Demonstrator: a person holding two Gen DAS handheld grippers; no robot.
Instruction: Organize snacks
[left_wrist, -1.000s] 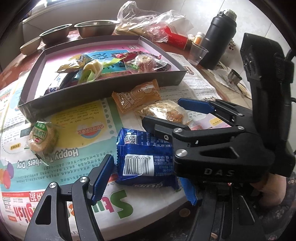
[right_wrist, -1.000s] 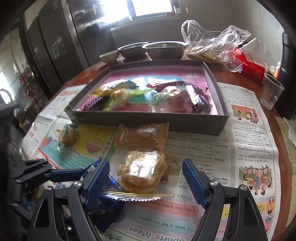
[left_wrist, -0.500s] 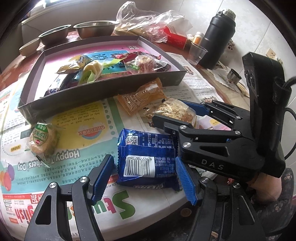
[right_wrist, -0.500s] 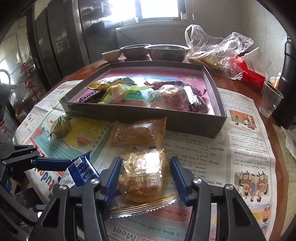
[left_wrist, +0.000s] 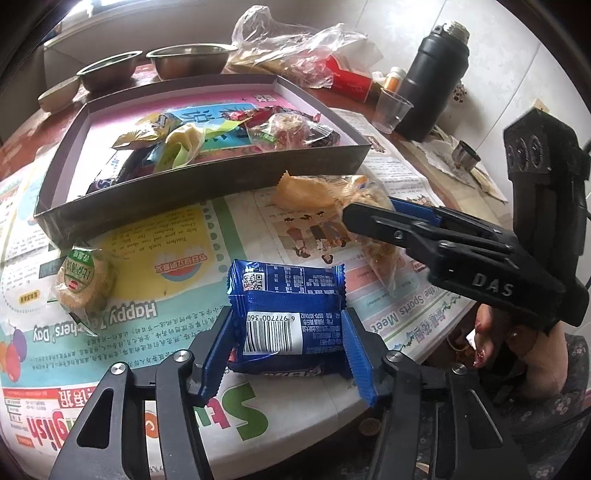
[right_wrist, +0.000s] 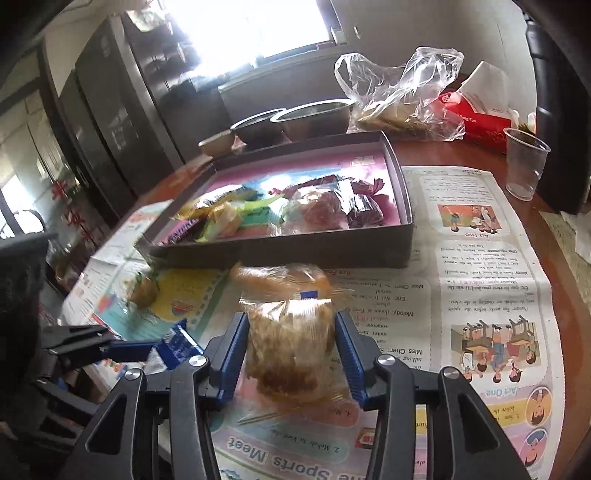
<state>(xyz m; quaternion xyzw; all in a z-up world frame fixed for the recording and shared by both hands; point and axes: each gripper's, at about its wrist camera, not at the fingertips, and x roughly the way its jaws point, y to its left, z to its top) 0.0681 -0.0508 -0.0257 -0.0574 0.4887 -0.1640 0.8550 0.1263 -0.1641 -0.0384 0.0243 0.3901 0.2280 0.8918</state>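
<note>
My left gripper (left_wrist: 286, 345) is shut on a blue snack packet (left_wrist: 286, 314) near the table's front edge. My right gripper (right_wrist: 291, 350) is shut on a clear-wrapped brown pastry (right_wrist: 290, 339) and holds it lifted off the table; it shows at the right of the left wrist view (left_wrist: 376, 236). An orange snack packet (right_wrist: 277, 280) lies just beyond it, in front of the dark tray (right_wrist: 277, 251). The tray holds several wrapped snacks (left_wrist: 207, 136). A round green-labelled cookie (left_wrist: 83, 284) lies at the left on the newspaper.
Behind the tray stand two steel bowls (left_wrist: 192, 64), a small bowl (left_wrist: 59, 98), a plastic bag (left_wrist: 291, 48) and a red box (left_wrist: 349, 79). A black flask (left_wrist: 432, 74) and a clear cup (left_wrist: 391, 110) stand at the right. Newspaper (left_wrist: 166, 251) covers the table.
Both grippers have closed on their snacks. The right gripper has lifted the pastry and moved it up and away from the blue packet.
</note>
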